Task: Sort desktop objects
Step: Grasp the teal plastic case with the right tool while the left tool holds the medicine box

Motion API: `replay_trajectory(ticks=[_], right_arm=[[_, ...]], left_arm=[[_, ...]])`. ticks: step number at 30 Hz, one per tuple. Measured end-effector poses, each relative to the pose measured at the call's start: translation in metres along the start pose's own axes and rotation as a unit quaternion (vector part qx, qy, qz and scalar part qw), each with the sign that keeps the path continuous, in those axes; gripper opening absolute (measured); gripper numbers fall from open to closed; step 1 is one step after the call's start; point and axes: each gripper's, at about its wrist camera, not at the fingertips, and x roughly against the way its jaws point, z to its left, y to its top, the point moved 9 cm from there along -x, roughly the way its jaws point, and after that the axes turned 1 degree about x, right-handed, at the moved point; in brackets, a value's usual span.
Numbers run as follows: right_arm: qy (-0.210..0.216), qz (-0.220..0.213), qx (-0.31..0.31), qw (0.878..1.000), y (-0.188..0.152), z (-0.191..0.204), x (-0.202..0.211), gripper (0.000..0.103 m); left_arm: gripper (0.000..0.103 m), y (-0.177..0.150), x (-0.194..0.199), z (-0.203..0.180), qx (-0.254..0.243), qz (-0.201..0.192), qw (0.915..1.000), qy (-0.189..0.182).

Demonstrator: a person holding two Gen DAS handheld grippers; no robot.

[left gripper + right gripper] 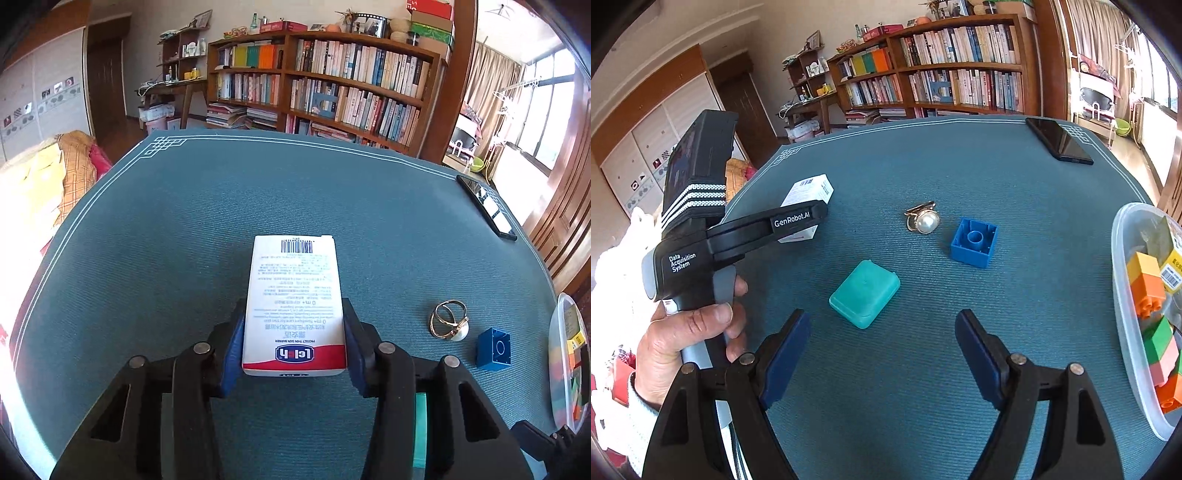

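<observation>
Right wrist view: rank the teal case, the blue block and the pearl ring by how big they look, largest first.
1. teal case, though it lies nearest the camera
2. blue block, not far behind, so this order is unsure
3. pearl ring, clearly smallest

The premises were a lived-in home, apparently a study or sitting room. A tall wooden bookcase (321, 81) packed with books stood against the far wall, with boxes and ornaments on top. Beside it were a small wooden shelf unit (183, 51) and a side desk (173, 90) carrying bottles and clutter. Bedding or folded blankets (55, 173) lay at the left. Curtained windows (546, 110) with a clothes rack (513, 96) were at the right. The work surface was a table under a teal cloth (221, 206) with a white patterned border.
</observation>
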Motion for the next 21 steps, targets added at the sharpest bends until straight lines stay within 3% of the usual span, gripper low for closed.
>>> replay_trajectory(ticks=[6, 10, 17, 21], right_arm=[[0.008, 0.024, 0.011, 1.000, 0.005, 0.013, -0.030, 0.084], [-0.004, 0.032, 0.014, 0.999, 0.008, 0.015, -0.047, 0.083], [-0.074, 0.029, 0.038, 0.996, 0.008, 0.009, -0.060, 0.067], [-0.088, 0.016, 0.043, 0.995, 0.005, 0.003, -0.055, 0.054]], left_arm=[[0.049, 0.006, 0.004, 0.017, 0.012, -0.015, 0.9995, 0.026], [0.049, 0.007, 0.003, 0.024, 0.025, -0.014, 0.9993, 0.024], [0.050, 0.005, 0.002, 0.027, 0.032, -0.011, 0.9992, 0.023], [0.050, 0.003, 0.000, 0.019, 0.034, -0.006, 0.9994, 0.007]])
